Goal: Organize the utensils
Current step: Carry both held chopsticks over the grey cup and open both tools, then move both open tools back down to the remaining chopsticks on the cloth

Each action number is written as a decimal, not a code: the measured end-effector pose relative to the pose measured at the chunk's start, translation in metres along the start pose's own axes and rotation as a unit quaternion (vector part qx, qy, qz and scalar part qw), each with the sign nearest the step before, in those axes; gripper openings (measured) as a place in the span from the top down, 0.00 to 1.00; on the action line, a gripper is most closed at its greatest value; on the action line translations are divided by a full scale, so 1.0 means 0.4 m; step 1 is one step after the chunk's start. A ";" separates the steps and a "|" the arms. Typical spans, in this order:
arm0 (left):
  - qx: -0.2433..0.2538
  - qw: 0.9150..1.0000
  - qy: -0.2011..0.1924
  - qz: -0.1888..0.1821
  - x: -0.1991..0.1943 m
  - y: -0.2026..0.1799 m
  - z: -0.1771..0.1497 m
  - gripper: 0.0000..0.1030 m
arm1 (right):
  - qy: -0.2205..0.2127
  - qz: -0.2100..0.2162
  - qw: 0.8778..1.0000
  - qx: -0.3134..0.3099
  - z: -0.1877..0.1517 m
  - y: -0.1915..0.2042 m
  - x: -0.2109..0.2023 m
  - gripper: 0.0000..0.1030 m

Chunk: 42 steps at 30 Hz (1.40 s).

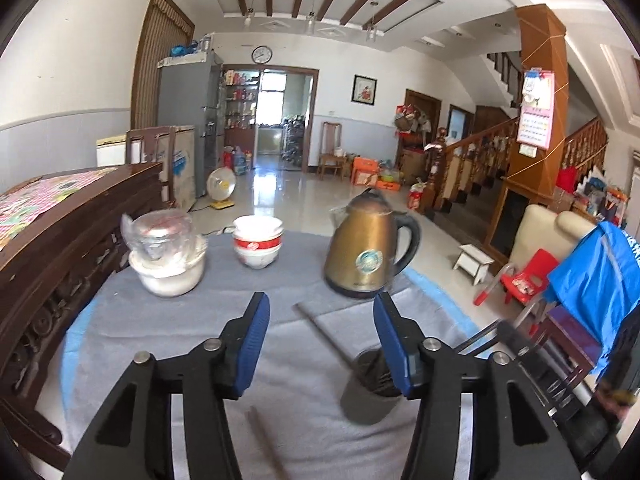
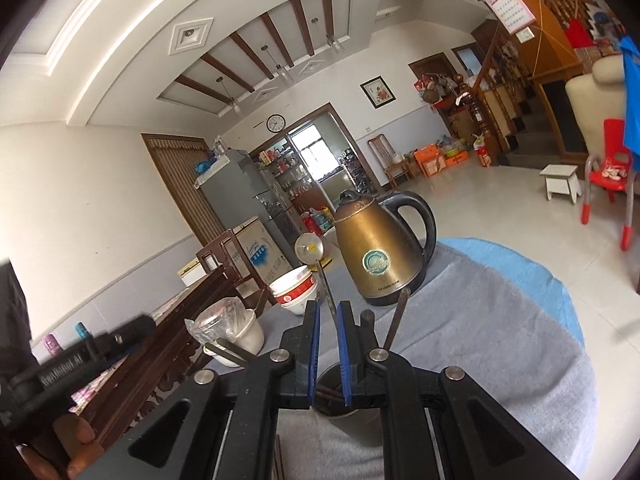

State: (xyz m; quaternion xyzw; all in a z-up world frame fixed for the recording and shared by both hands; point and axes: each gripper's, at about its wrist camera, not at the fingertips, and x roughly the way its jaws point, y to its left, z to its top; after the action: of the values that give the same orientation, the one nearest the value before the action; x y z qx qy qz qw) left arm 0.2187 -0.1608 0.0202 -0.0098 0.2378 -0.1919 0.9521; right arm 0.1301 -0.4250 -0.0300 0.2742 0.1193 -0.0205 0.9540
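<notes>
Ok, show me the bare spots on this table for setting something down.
Free: grey cloth in front of the white bowl, and the gap between the stacked bowls and kettle. Crowded: around the dark utensil cup, with a loose chopstick lying nearby.

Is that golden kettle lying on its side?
No, the kettle stands upright on the grey cloth, lid on top and its black handle out to one side.

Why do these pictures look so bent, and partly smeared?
Left wrist view: fisheye curves the room, dark corners; kettle and bagged jar motion-smeared; floor glare past the table. Right wrist view: same curving, tilted; kettle sharp, the other hand-held gripper at left blurred.
</notes>
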 end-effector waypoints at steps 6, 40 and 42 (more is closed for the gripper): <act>-0.024 0.997 0.053 0.051 0.036 0.112 -0.068 0.45 | 0.003 0.011 1.000 -0.009 -0.032 0.002 -0.019 0.88; -0.031 0.985 0.097 0.136 0.156 0.281 -0.386 0.44 | 0.216 0.163 0.961 0.052 -0.365 -0.087 0.175 0.88; -0.040 0.985 0.104 0.129 0.166 0.289 -0.395 0.44 | 0.219 0.164 0.961 0.037 -0.368 -0.074 0.172 0.88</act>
State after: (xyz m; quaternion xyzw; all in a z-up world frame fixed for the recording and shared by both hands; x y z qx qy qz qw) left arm 0.2422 -0.0668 -0.1623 0.0023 0.3420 -0.0580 0.9379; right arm 0.1618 -0.3707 -0.1828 0.3232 0.2776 0.1919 0.8841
